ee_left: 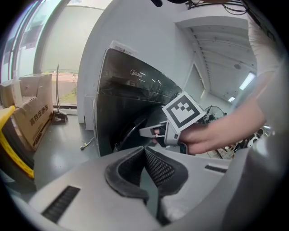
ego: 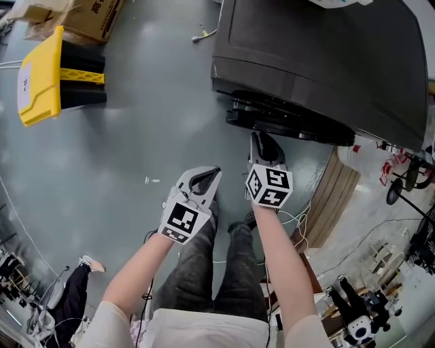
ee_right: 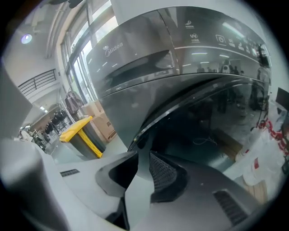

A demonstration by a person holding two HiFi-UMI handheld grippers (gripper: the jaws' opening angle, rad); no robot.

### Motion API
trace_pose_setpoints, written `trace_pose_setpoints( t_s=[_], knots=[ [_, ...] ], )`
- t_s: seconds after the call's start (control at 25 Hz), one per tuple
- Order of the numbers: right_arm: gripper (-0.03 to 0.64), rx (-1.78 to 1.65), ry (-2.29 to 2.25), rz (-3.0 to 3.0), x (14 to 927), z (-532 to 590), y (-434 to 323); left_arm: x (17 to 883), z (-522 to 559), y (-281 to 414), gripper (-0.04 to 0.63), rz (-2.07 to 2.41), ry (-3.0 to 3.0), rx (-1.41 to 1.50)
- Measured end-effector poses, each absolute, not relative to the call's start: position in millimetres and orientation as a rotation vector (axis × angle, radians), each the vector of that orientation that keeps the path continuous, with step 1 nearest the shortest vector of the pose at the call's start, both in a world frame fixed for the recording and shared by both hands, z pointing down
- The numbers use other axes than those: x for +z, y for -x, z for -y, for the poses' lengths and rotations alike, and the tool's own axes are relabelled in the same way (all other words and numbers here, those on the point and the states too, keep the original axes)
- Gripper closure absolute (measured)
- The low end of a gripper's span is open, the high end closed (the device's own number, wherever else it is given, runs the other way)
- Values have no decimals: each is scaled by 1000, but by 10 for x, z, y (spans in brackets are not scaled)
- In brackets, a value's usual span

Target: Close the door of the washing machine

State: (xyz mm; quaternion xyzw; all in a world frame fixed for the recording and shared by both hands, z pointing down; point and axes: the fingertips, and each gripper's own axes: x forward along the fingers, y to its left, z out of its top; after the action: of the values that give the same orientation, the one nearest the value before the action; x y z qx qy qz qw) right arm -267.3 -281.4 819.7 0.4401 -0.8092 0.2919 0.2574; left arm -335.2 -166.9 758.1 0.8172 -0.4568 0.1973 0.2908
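Right gripper, grey two-jaw tool with a marker cube: jaws a narrow gap apart, nothing between them, tips just short of the door's lower edge in the head view. In the right gripper view the gripper points at the round dark-glass door, whose bright curved rim arcs from lower left to upper right. The door sits at the front of the dark grey front-loading washing machine and stands a little proud of it; whether it is latched cannot be told.

Left gripper, same build: pads together at the tips, empty, beside the right one and farther from the machine. Its own view shows the right gripper between it and the machine's corner.

Left of both grippers, bare grey floor runs open to a yellow-lidded dark bin and brown cardboard boxes. To the right, a pale slatted wooden board and loose cables crowd the floor.
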Motion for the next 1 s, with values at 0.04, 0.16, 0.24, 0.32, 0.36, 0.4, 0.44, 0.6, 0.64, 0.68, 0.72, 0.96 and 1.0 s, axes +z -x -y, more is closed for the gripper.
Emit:
trace_pose_setpoints(
  t_s=[0.04, 0.16, 0.24, 0.32, 0.36, 0.4, 0.44, 0.6, 0.64, 0.68, 0.72, 0.96, 1.0],
  knots=[
    [524, 773, -1211, 2204, 8178, 2879, 2692, 7575, 1691, 3374, 588, 1227, -2175, 522],
    [562, 730, -1250, 2206, 8154, 3023, 2693, 7566, 1738, 3410, 588, 1248, -2152, 497],
    [572, 698, -1265, 2213, 8159, 3063, 2678, 7580, 1761, 3405, 588, 1247, -2154, 489],
    [578, 672, -1272, 2220, 8162, 3071, 2675, 7610, 1762, 3396, 588, 1241, -2162, 496],
    [580, 668, -1277, 2221, 8162, 3070, 2676, 7628, 1749, 3395, 588, 1239, -2163, 501],
    [581, 669, -1283, 2220, 8163, 3071, 2678, 7648, 1731, 3396, 588, 1238, -2161, 506],
    [584, 674, -1290, 2218, 8166, 3075, 2678, 7670, 1712, 3401, 588, 1239, -2156, 509],
    [587, 673, -1269, 2227, 8215, 3106, 2692, 7749, 1654, 3446, 588, 1254, -2128, 510],
    [588, 665, -1246, 2232, 8239, 3104, 2700, 7758, 1642, 3453, 588, 1255, -2124, 511],
    [588, 655, -1226, 2234, 8261, 3100, 2710, 7766, 1630, 3459, 588, 1255, -2121, 513],
    [588, 646, -1211, 2236, 8277, 3098, 2720, 7776, 1618, 3466, 588, 1253, -2120, 516],
    [588, 654, -1215, 2232, 8308, 3159, 2773, 7843, 1535, 3478, 588, 1242, -2106, 535],
    [588, 640, -1209, 2225, 8316, 3169, 2784, 7844, 1528, 3476, 588, 1241, -2106, 537]
  ],
)
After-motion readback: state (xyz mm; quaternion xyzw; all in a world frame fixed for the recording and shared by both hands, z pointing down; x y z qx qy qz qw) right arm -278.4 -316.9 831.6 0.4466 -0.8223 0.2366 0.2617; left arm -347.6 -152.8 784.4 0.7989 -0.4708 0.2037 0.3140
